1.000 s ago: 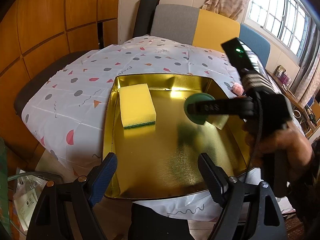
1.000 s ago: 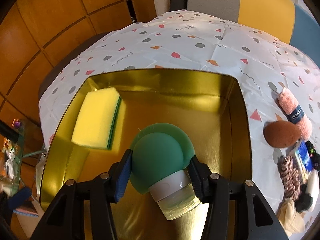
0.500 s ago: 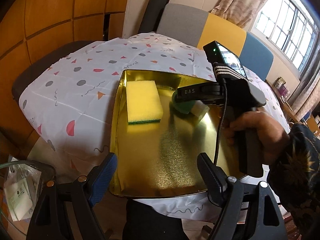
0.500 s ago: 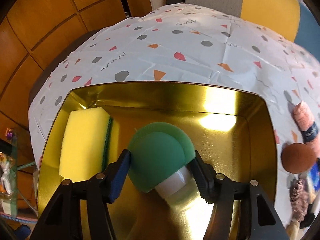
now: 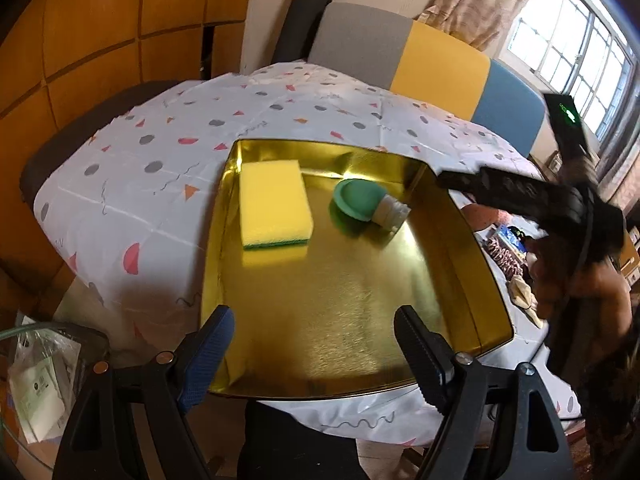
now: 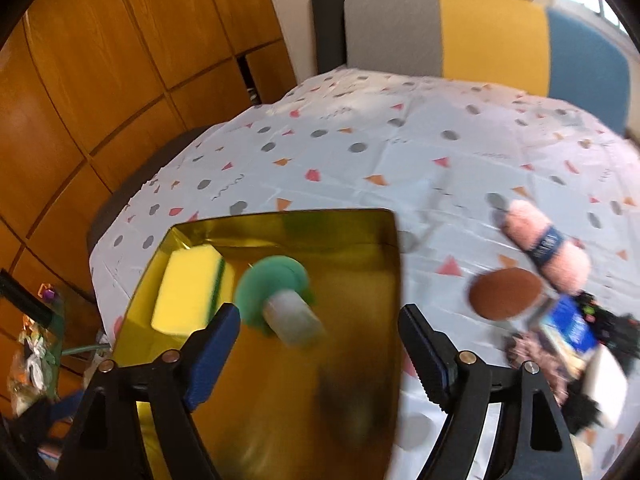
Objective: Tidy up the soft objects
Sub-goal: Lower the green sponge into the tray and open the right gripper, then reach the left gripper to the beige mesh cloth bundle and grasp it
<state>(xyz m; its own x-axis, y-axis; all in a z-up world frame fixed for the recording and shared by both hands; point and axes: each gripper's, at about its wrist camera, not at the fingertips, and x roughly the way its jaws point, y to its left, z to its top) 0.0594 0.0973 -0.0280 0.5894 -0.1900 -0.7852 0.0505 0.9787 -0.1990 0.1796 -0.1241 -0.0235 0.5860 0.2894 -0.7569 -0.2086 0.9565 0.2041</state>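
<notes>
A second ago the right gripper (image 6: 320, 348) clamped the green brush (image 5: 362, 204); its jaws have just been opening, nothing is between them now, and the brush lies free in the gold tray (image 5: 460, 264), just beside the one yellow sponge (image 5: 276, 204). The left gripper (image 5: 312, 354) hovers spread and empty over the tray's near edge, as before. The table wears a spotted cloth (image 5: 160, 160); wood panels and a three-coloured chair back (image 6: 480, 32) stand behind. On the cloth right of the tray: one pink roll (image 6: 544, 246), one brown puff (image 6: 504, 294), and a blurred heap of oddments
</notes>
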